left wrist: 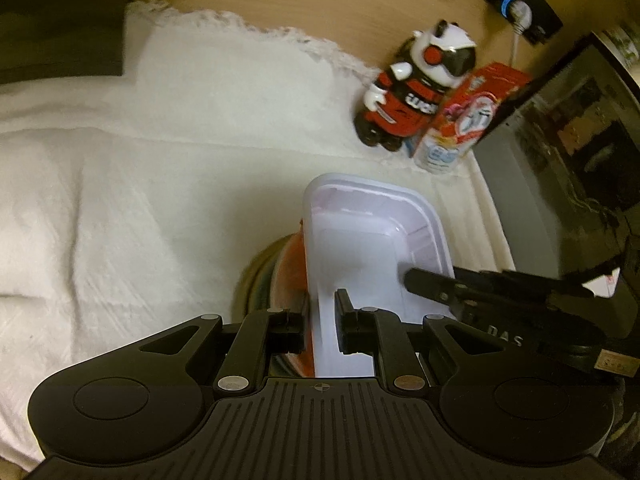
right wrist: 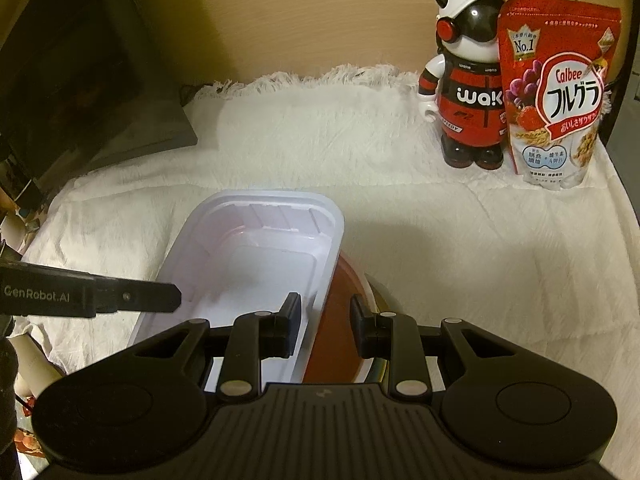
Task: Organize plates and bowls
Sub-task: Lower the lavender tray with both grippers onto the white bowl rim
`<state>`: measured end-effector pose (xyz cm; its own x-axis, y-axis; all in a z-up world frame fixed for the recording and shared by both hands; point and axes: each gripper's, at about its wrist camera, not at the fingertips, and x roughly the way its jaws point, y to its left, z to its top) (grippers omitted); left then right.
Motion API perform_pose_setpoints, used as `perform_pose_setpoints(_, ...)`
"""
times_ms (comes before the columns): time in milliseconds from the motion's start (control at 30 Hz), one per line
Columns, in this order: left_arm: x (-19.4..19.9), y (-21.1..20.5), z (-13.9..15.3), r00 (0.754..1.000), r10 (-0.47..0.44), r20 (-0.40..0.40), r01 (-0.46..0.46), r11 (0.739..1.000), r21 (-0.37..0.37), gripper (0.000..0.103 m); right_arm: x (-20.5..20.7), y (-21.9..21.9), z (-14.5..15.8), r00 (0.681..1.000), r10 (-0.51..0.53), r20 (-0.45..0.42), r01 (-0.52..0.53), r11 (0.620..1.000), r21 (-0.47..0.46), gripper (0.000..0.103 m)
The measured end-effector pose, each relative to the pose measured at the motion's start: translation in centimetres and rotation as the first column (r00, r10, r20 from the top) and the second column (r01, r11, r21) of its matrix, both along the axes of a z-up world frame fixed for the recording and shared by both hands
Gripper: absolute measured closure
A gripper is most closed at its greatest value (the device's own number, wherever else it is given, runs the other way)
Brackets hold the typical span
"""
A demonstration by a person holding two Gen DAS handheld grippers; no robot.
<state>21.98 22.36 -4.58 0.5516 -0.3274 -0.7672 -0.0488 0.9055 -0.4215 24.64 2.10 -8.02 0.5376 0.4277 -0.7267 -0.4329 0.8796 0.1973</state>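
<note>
A white rectangular plastic tray (left wrist: 360, 248) rests on a red-orange bowl (left wrist: 294, 264), which sits on a darker plate (left wrist: 260, 276) on the white cloth. My left gripper (left wrist: 322, 322) straddles the tray's left wall, jaws narrowly apart around it and the bowl's rim. In the right wrist view my right gripper (right wrist: 326, 330) straddles the tray's (right wrist: 256, 264) right wall and the red bowl's (right wrist: 340, 320) rim, jaws apart. Each gripper's finger shows in the other's view: the right one (left wrist: 432, 284), the left one (right wrist: 152, 298).
A panda figure in a red suit (right wrist: 468, 80) and a red cereal bag (right wrist: 560, 92) stand at the back right on the fringed white cloth (right wrist: 320, 140). A dark box (right wrist: 80, 80) stands at the back left, a dark appliance (left wrist: 560, 140) at the right.
</note>
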Motion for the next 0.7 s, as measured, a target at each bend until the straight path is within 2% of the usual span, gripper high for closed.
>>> perform_pose_setpoints(200, 0.9, -0.5, -0.3, 1.000, -0.014, 0.003, 0.014, 1.000, 0.012, 0.089, 0.1, 0.4, 0.4, 0.999, -0.005, 0.032, 0.006, 1.000, -0.022, 0.077)
perform_pose_setpoints(433, 0.9, 0.4, -0.9, 1.000, 0.012, -0.018, -0.012, 1.000, -0.003, 0.088, 0.5, 0.5, -0.2, 1.000, 0.003, 0.006, -0.003, 1.000, -0.028, 0.077)
perform_pose_setpoints(567, 0.4, 0.9, -0.2, 0.999, 0.033, 0.006, -0.033, 0.999, -0.023, 0.089, 0.7, 0.4, -0.3, 1.000, 0.000, 0.004, 0.000, 1.000, -0.028, 0.077)
perform_pose_setpoints(700, 0.0, 0.9, 0.4, 0.999, 0.034, 0.022, -0.034, 0.999, -0.008, 0.089, 0.6, 0.3, -0.3, 1.000, -0.001, 0.008, 0.001, 1.000, -0.027, 0.077)
